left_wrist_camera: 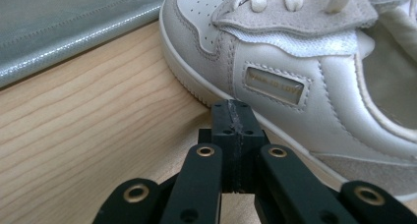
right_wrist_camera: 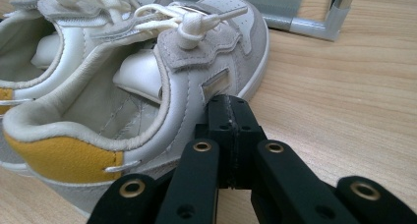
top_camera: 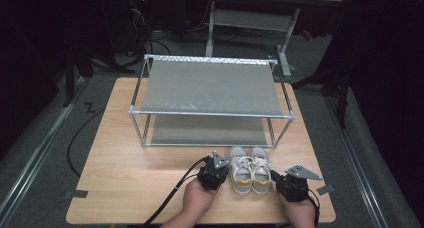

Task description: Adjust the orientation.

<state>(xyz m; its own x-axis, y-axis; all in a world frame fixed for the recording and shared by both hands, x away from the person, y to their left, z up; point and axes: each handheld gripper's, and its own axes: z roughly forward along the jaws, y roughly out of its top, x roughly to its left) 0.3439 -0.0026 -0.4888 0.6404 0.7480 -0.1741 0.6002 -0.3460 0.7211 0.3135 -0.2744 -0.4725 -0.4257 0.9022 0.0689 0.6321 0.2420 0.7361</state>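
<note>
We count two white sneakers (top_camera: 249, 169), paired on the table (top_camera: 125, 178) before one two-tier rack (top_camera: 210, 100). Our left gripper (top_camera: 218, 164) and right gripper (top_camera: 278, 179) flank them, jaws pressed together, empty, tips just beside each shoe's outer side.

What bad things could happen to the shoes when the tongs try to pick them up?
1. Both the left tongs and right tongs are shut against the shoe sides, so a nudge might just push the left shoe or right shoe sideways.
2. The loose laces could snag.
3. The rack's low shelf gap looks tight, so a lifted shoe might bump the frame.
</note>
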